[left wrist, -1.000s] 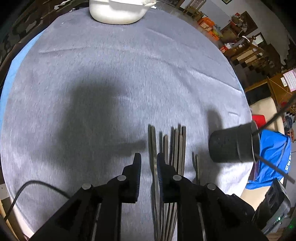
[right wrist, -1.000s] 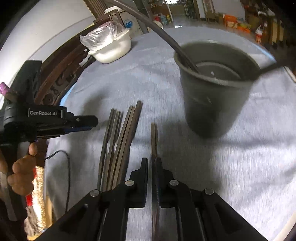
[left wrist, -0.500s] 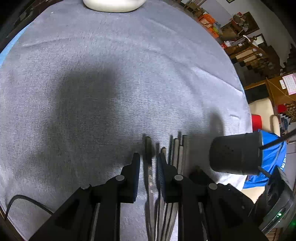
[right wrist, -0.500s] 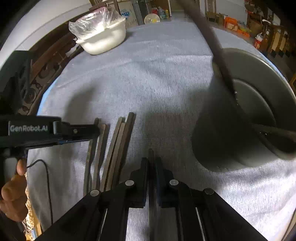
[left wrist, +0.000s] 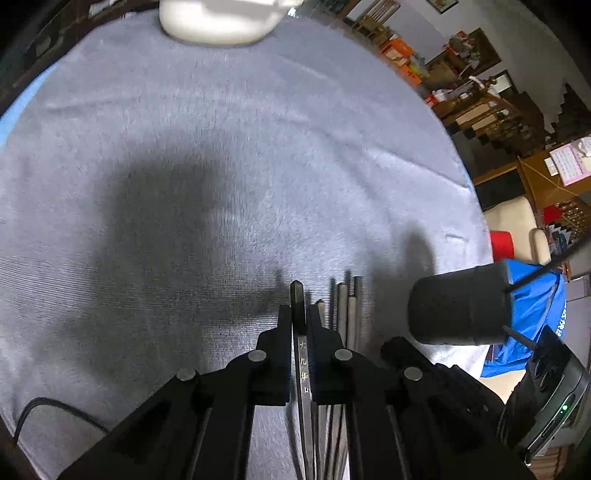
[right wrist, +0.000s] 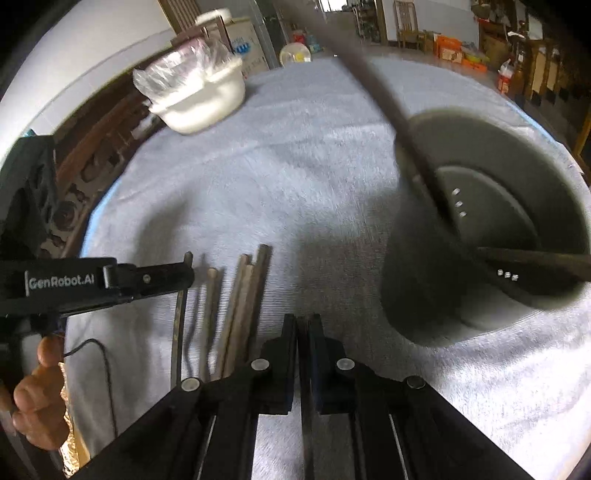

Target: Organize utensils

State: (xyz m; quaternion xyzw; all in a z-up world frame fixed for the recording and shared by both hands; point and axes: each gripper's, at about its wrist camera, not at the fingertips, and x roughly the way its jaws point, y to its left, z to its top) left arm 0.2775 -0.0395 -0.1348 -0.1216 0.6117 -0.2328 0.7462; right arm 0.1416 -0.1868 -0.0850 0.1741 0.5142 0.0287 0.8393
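Several dark chopsticks (left wrist: 347,314) lie side by side on the grey cloth; they also show in the right wrist view (right wrist: 240,295). My left gripper (left wrist: 299,317) is shut on one chopstick (left wrist: 297,295) at the row's left end; its tip sticks out past the fingers. In the right wrist view the left gripper (right wrist: 186,273) holds that chopstick (right wrist: 179,317). My right gripper (right wrist: 303,321) is shut on a thin chopstick (right wrist: 306,424) seen below the fingers, close to the dark holder cup (right wrist: 480,229). The cup (left wrist: 458,306) holds two sticks.
A white bowl (right wrist: 199,99) with a plastic bag stands at the table's far side; it also shows in the left wrist view (left wrist: 218,18). A black cable (left wrist: 55,413) lies at the near left. A blue bag (left wrist: 535,314) and furniture lie beyond the table edge.
My left gripper has closed on the leftmost chopstick. My right gripper has moved with its chopstick closer to the cup, which now fills the right of its view.
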